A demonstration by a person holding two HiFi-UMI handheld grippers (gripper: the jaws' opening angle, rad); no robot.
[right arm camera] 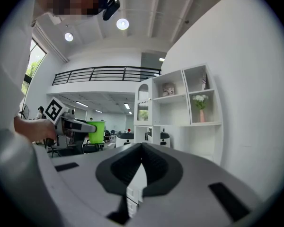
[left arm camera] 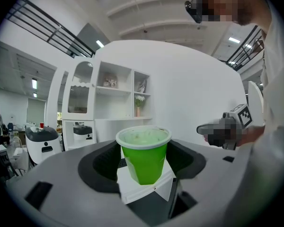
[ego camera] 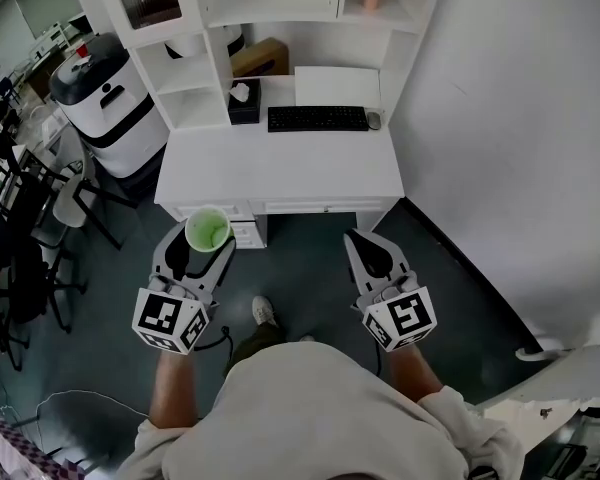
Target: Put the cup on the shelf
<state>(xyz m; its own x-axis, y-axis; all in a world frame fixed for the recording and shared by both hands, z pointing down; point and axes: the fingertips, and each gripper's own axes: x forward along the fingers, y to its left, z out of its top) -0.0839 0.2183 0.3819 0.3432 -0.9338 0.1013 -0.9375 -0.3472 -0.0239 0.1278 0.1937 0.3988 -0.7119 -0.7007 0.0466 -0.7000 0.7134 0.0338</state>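
A green cup stands upright between the jaws of my left gripper, which is shut on it in front of the white desk. Seen from the left gripper view, the cup fills the gap between the dark pads, rim up. My right gripper hangs level with it on the right, shut with nothing in it; in the right gripper view its jaws meet. The white shelf unit rises at the back of the desk, and its open compartments lie ahead of the cup.
On the desk lie a black keyboard, a mouse and a black tissue box. A white and black machine stands left of the desk, with chairs further left. A white wall runs along the right.
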